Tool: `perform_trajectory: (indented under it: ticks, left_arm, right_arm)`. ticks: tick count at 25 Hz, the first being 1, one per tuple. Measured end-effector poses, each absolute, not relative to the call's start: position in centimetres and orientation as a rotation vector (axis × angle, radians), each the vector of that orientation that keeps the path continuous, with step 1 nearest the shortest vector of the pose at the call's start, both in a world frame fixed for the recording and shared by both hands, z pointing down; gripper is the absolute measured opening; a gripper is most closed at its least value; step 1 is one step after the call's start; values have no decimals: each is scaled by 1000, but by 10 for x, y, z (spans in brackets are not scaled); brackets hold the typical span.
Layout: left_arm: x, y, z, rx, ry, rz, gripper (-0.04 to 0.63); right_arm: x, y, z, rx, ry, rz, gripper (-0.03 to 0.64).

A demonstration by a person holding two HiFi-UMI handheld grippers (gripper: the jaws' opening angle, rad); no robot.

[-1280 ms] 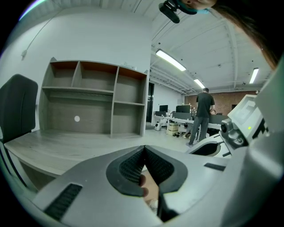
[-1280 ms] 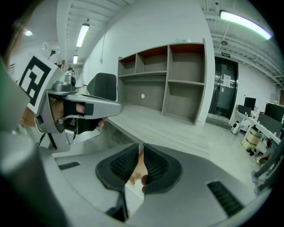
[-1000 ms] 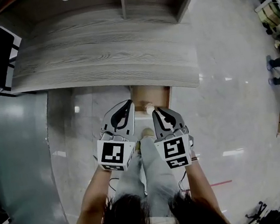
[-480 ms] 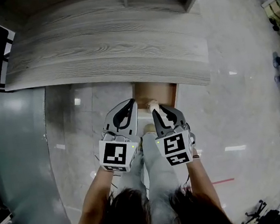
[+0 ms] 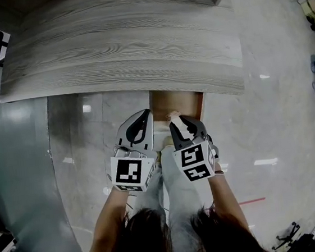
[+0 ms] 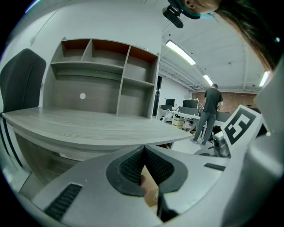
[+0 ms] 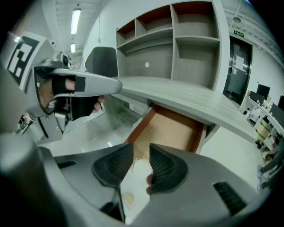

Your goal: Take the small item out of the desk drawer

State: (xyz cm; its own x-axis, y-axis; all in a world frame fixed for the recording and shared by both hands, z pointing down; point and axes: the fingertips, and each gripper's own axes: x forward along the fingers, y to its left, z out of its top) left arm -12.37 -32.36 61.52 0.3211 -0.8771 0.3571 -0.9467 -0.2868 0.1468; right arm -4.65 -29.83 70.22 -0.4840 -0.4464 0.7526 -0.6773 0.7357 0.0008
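In the head view, both grippers hang over the near end of the open drawer, which juts from under the desk. Since a second ago they have barely shifted. The right gripper now sits with its tips just near of a small pale item.

In the left gripper view, the left gripper has its pads meeting at the tip, gripping nothing.

In the right gripper view comes the real change: the jaws, closed a second ago, are opening. The pale item shows in the gap between them at the drawer's near end, and the pads do not press on it. This looks like readying for the pick, and the item is not yet out.
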Motion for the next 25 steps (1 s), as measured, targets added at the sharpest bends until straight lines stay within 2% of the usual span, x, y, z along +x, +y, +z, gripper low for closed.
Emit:
perform_trajectory:
  ticks: [13,25]
  left_arm:
    - [-123,-328,642,2220,-1628,311,14]
    - [-134,-331,651,2189,-1649,317,14]
  right_arm:
    - [-49,-299,752,782,-2038,451,163]
    - [-48,-297,776,753,-1935,509,181]
